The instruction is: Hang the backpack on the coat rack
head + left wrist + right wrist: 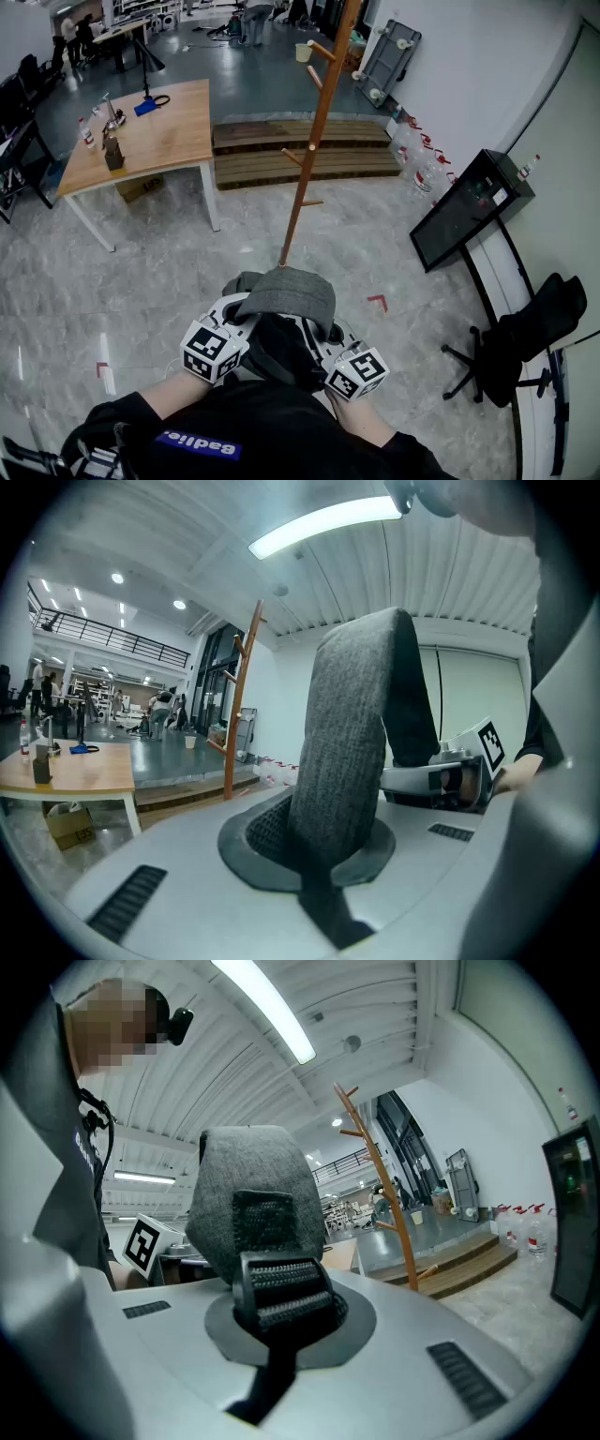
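A grey and black backpack [284,298] hangs close in front of the person, between both grippers. My left gripper [225,330] is shut on a grey padded shoulder strap [352,752] that rises from between its jaws. My right gripper [343,352] is shut on the other grey strap [251,1206], just below its black ribbed buckle [281,1288]. The wooden coat rack [319,122] stands on the floor straight ahead, beyond the backpack, its pegs bare. It also shows in the left gripper view as a brown pole [239,705], and the same coat rack [389,1199] appears in the right gripper view.
A wooden table [159,131] with small items stands at the far left. Low wooden steps [300,155] lie behind the rack. Water bottles [424,161], a black screen on a stand [464,208] and a black office chair [530,337] line the right wall.
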The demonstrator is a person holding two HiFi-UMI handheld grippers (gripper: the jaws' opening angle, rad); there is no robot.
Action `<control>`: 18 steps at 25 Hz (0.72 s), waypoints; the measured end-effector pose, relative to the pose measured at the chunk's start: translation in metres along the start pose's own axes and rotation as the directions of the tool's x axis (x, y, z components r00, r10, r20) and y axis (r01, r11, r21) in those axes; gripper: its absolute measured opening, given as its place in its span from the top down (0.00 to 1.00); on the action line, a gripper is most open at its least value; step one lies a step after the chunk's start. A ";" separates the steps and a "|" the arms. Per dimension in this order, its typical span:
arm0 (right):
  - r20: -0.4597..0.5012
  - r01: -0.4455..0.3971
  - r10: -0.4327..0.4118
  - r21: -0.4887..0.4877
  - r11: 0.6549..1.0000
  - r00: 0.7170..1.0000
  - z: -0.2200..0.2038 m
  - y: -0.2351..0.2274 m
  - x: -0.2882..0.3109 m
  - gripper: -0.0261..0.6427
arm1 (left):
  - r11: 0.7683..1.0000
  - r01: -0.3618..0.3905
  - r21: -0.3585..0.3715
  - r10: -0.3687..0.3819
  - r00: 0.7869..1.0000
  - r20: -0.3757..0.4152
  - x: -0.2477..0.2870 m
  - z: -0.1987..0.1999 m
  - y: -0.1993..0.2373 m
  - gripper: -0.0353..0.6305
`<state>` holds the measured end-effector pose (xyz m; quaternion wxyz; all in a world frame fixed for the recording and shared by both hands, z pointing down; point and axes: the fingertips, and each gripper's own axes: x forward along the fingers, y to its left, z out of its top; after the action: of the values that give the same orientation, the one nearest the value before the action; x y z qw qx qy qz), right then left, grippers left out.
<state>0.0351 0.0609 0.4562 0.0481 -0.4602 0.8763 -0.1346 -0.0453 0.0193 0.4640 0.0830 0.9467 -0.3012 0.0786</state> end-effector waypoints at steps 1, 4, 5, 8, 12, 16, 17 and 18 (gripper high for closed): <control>-0.001 0.000 0.000 0.001 1.000 1.000 0.000 0.001 0.001 0.96 | 1.000 0.000 -0.001 0.000 1.000 -0.001 0.000 0.000 0.001 0.91; -0.002 0.004 -0.004 0.007 1.000 1.000 -0.001 0.001 0.002 0.96 | 1.000 0.001 -0.003 -0.001 1.000 -0.003 -0.002 -0.001 0.002 0.91; -0.003 0.005 -0.005 0.008 1.000 1.000 -0.001 0.002 0.003 0.96 | 1.000 0.002 -0.002 -0.002 1.000 -0.003 -0.002 -0.001 0.002 0.91; -0.006 0.009 -0.009 0.007 1.000 1.000 -0.001 0.001 0.004 0.96 | 1.000 0.004 0.000 -0.004 1.000 -0.004 -0.002 0.001 0.003 0.91; -0.002 0.008 -0.008 0.003 1.000 1.000 -0.002 0.003 0.007 0.96 | 1.000 0.002 -0.003 -0.002 1.000 -0.011 -0.003 -0.003 0.008 0.91; 0.006 0.020 -0.020 0.013 1.000 1.000 -0.002 0.001 0.012 0.96 | 1.000 0.004 -0.009 -0.004 1.000 -0.012 -0.003 -0.004 0.015 0.91; 0.008 0.022 -0.022 0.015 1.000 1.000 -0.001 0.001 0.014 0.96 | 1.000 0.005 -0.010 -0.005 1.000 -0.011 -0.003 -0.003 0.017 0.91; 0.009 0.023 -0.023 0.014 1.000 1.000 0.000 0.001 0.017 0.96 | 1.000 0.008 -0.010 -0.008 1.000 -0.009 -0.003 -0.002 0.019 0.91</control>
<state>0.0249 0.0478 0.4568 0.0535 -0.4706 0.8697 -0.1391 -0.0593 0.0057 0.4678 0.0896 0.9470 -0.2976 0.0809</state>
